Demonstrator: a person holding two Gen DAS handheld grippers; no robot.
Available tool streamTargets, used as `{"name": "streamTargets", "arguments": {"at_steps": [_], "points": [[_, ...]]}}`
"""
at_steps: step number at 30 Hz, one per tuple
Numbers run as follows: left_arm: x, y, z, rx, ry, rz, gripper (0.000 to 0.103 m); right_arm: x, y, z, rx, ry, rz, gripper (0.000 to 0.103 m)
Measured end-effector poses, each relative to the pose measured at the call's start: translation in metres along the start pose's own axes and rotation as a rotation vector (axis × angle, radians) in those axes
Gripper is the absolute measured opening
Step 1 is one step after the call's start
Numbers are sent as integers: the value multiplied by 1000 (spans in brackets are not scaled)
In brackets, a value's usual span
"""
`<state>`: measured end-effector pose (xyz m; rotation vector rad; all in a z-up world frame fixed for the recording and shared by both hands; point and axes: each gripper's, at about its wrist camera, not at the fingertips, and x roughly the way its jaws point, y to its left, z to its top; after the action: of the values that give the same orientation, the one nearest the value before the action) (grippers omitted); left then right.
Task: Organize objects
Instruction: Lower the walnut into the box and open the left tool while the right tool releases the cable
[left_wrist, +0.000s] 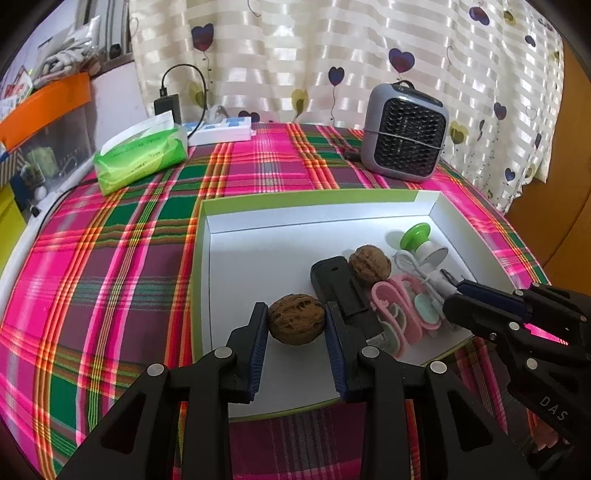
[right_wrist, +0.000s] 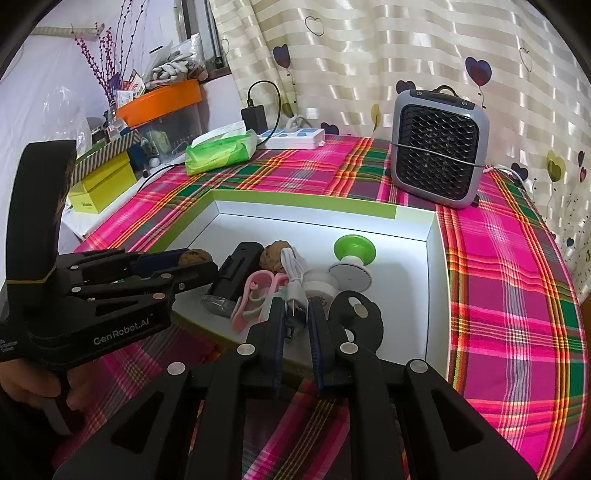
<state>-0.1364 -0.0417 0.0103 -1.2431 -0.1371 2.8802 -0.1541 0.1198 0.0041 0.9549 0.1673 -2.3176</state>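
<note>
Left gripper (left_wrist: 296, 326) is reaching into the white tray (left_wrist: 258, 266), jaws closed on a walnut (left_wrist: 296, 318) near the front edge — pads touching both sides. A second walnut (left_wrist: 370, 264) is lying further in, beside a black device (left_wrist: 340, 288). Right gripper (right_wrist: 297, 325) is sitting at the tray's front edge, jaws narrowly parted around a white plug (right_wrist: 295, 295) with its cable; pad contact unclear. Pink clips (right_wrist: 255, 295) and a green-capped piece (right_wrist: 354, 248) are lying in the tray too. Plaid cloth (left_wrist: 110, 277) is covering the table — grey fan (left_wrist: 404, 133) standing behind.
</note>
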Motion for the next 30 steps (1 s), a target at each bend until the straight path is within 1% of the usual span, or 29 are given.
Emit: {"name": "streamTargets", "arguments": {"at_steps": [13,15,17,30], "points": [[-3,-1,-2,-8,4,-35,29,-4,1,-1,0,-23,7,18],[-3,-1,-3,-9,4,-39,28,-5,1,-1,-1,-26,10,21],[-4,-1,-3,-13,3,-46,29,-5,1,-1,-2,-29,11,33],[-11,-2,-5,-12,-15,-72,31,-8,3,-2,-8,-40,10,33]]}}
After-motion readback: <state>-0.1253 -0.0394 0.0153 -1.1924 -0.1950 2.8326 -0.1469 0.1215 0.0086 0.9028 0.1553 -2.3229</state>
